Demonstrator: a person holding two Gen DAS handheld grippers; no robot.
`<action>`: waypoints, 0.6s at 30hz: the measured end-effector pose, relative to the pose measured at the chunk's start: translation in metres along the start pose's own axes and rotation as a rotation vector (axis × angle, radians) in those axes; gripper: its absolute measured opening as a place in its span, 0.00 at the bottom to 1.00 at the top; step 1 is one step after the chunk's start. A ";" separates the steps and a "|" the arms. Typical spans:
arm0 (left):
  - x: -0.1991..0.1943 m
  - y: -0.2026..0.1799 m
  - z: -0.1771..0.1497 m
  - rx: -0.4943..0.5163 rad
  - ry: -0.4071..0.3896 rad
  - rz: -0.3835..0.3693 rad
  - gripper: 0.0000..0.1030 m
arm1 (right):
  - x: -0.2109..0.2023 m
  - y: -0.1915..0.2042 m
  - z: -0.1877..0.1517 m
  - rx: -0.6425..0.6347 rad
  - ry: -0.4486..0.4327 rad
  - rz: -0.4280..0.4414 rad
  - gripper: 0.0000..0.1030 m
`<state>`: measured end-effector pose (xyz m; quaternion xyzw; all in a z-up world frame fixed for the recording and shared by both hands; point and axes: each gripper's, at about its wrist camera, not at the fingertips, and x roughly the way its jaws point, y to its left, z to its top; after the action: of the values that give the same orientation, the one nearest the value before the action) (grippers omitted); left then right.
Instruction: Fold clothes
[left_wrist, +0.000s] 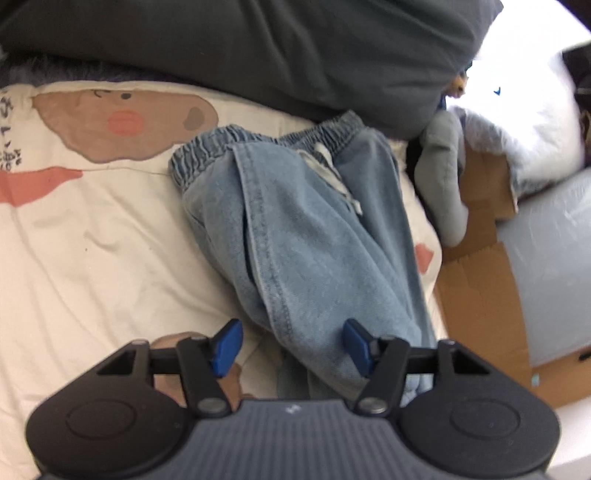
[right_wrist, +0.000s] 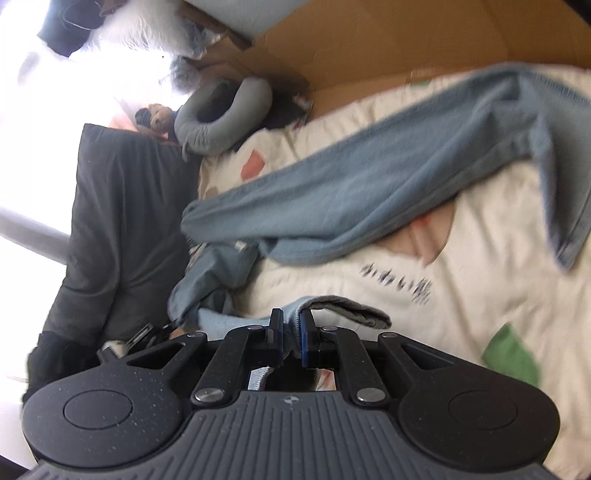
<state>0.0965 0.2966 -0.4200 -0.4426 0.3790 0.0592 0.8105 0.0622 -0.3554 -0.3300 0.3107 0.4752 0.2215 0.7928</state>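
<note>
The light-blue jeans (left_wrist: 295, 229) lie on the bed (left_wrist: 92, 258), on its cream printed cover, with the elastic waistband toward the dark grey pillow (left_wrist: 258, 48) at the head edge and the legs running down toward the foot. In the left wrist view the legs look laid one over the other lengthwise; in the right wrist view a leg end trails loose and blurred, so I judge the fold only partly made: a lengthwise fold seems in place, the crosswise folds are left.

The right claw (right_wrist: 291, 339) is clenched on a hem or edge of the jeans. The left claw (left_wrist: 291, 345) is released, its jaws spread wide over the lower part of the legs, gripping nothing.

Along the bed's side edge stands a cardboard box (left_wrist: 480, 280); what is in it cannot be made out. A grey neck pillow (right_wrist: 221, 118) lies at the head corner.
</note>
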 end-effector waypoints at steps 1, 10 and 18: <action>0.002 0.001 -0.001 -0.020 -0.010 -0.008 0.58 | -0.004 -0.002 0.001 -0.002 -0.015 -0.010 0.06; 0.009 -0.002 0.006 -0.034 -0.042 0.037 0.08 | -0.045 -0.023 0.012 0.011 -0.132 -0.102 0.06; -0.027 -0.020 0.029 0.080 -0.079 0.098 0.05 | -0.084 -0.042 0.021 0.035 -0.235 -0.173 0.06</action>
<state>0.1022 0.3136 -0.3789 -0.3881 0.3700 0.1007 0.8381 0.0456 -0.4454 -0.3007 0.3061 0.4079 0.1061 0.8536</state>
